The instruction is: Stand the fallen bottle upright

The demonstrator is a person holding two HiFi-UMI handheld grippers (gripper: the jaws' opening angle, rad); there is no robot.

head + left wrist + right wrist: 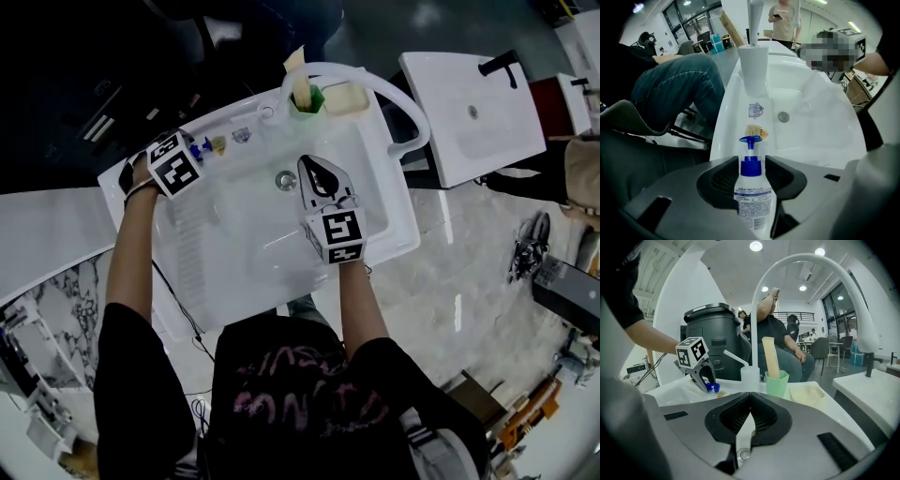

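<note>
White bottle (753,197) is seen lying on the sink ledge (733,123), not yet raised. It is straddled by the left gripper (751,158), jaws parted, nothing clamped. The right gripper (750,395) is clenched, empty.

No words here can be read.
The bottle (753,199) has tiny print on its label; the shirt (305,403) has blurry pink letters.

Sink rim layout, nothing fancy
The bottle (752,197) is laid on the sink (398,239) rim, between the jaws of the left gripper (751,159). The cup (307,98) and soap dish (345,97) are set behind the drain (286,180), under the faucet (375,80).
</note>
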